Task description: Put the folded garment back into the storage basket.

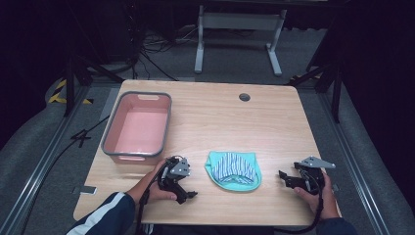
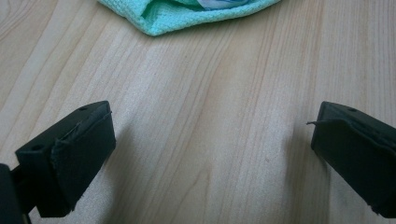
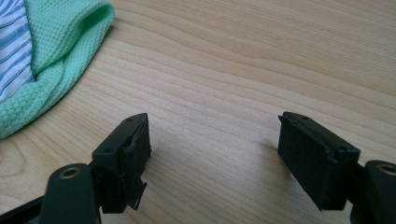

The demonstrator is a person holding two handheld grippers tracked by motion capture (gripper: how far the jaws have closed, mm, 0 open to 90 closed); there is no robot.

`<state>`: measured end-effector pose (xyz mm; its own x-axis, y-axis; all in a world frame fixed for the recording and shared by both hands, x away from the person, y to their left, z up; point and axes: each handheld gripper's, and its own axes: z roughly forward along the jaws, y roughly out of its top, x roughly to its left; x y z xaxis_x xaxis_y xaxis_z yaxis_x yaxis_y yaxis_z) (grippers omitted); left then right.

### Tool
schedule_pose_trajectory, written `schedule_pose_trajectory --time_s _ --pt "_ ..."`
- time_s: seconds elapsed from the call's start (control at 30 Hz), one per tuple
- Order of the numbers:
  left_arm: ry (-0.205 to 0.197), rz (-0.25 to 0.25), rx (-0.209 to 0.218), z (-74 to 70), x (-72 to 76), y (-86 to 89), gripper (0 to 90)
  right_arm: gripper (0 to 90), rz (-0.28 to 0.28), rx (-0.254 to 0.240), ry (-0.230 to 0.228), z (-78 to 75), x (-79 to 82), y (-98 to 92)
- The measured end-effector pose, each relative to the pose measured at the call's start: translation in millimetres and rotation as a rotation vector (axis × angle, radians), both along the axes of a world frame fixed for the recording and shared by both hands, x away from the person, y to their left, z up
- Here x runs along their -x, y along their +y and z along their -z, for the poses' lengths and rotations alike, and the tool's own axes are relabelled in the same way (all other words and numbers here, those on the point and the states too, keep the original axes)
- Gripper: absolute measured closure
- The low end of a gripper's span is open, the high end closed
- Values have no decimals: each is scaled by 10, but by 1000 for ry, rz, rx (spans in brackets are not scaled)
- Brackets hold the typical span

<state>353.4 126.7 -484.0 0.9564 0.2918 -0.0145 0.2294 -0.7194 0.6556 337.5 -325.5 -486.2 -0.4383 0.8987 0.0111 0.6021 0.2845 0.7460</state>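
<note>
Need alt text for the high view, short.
A folded green and blue-striped cloth lies near the front of a wooden table, between the open left gripper and open right gripper. A pink bin sits at left.

My light wooden table (image 1: 274, 122) stands on grey carpet (image 1: 29, 161). Beyond it I see a white metal frame (image 1: 239, 29), black cables (image 1: 147, 54) and dark surroundings.

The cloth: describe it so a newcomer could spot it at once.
On the wooden table, look near the front edge, between the two grippers. The cloth lies there, bunched: mint-green waffle fabric with blue-and-white stripes, unlike the rigid pink bin at the left.
</note>
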Motion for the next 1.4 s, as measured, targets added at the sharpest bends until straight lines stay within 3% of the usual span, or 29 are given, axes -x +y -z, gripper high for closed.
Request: schedule_pose_trajectory --time_s 0.57,0.67,0.8,0.9,0.93,0.97,1.07,1.17,1.23,1.4 --pt "1 -6 0 -1 2 -5 0 253 -3 15 14 -15 -20 10" --pt "0 -27 -5 -13 -2 -10 13 312 -23 12 23 -32 -27 18" --pt "6 -50 -5 -30 -8 -23 49 357 -53 16 22 -39 -47 60" --pt "5 -76 9 -67 -43 -52 215 443 -70 21 21 -60 -35 108" --pt "5 -76 9 -67 -43 -52 223 443 -70 21 21 -60 -35 108" --pt "7 -83 3 -94 -55 -77 221 488 -81 -2 8 -103 -27 140" --pt "-2 -99 41 -138 -66 -97 237 507 -106 -21 -3 -158 -15 216" --pt "9 -122 71 -189 -113 -142 270 486 -143 -14 0 -191 -5 336" --pt "6 -142 60 -220 -162 -197 284 469 -164 -4 -1 -206 8 412" --pt "9 -173 94 -321 -251 -321 285 482 -195 -31 -22 -273 -6 583"
